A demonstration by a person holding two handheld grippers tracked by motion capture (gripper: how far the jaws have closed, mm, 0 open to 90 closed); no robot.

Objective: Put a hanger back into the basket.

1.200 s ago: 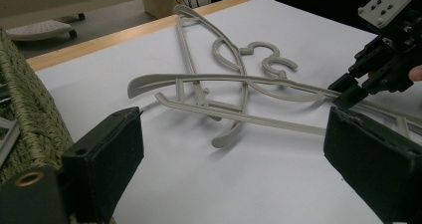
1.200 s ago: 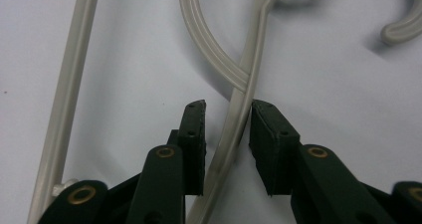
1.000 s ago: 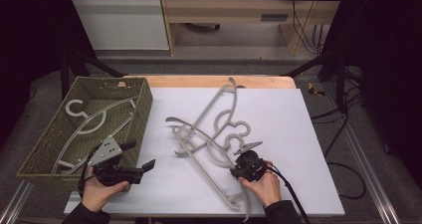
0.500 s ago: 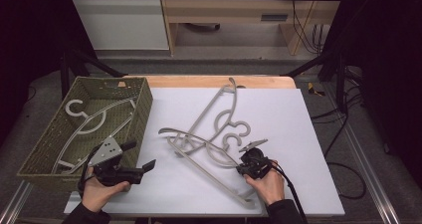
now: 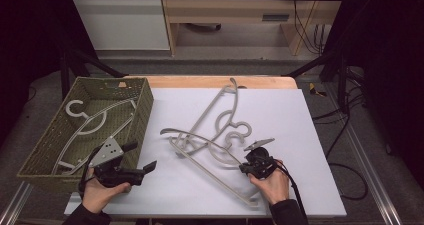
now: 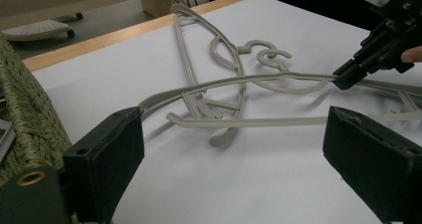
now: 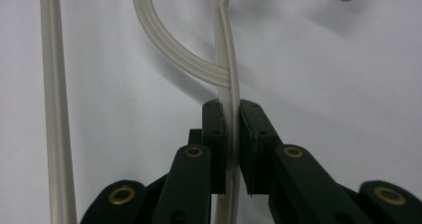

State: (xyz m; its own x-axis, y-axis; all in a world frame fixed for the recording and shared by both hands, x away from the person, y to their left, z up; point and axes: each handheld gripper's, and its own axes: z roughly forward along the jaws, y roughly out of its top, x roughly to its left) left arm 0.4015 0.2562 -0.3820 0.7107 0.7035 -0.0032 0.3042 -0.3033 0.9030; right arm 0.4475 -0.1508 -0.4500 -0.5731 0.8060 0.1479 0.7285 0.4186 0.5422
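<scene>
Two beige plastic hangers lie crossed on the white table top (image 5: 300, 135). My right gripper (image 5: 243, 169) is shut on the curved arm of the nearer hanger (image 5: 200, 137). In the right gripper view both pads clamp that thin arm (image 7: 230, 89) at my right gripper (image 7: 230, 115). The other hanger (image 5: 212, 107) reaches toward the far edge, its hook near the held one. My left gripper (image 5: 141, 156) rests open beside the basket, holding nothing. In the left gripper view its jaws (image 6: 236, 122) stand wide, facing the hangers (image 6: 224, 84) and the right gripper (image 6: 344, 78).
A green woven basket (image 5: 145, 110) sits at the table's left with one more beige hanger (image 5: 90, 120) lying inside. A wooden strip (image 5: 210, 81) runs along the far edge. Cables trail on the floor at the right.
The right gripper has shifted slightly to the right, and the hanger in it has slid and turned a little with it. The left gripper has stayed put.
</scene>
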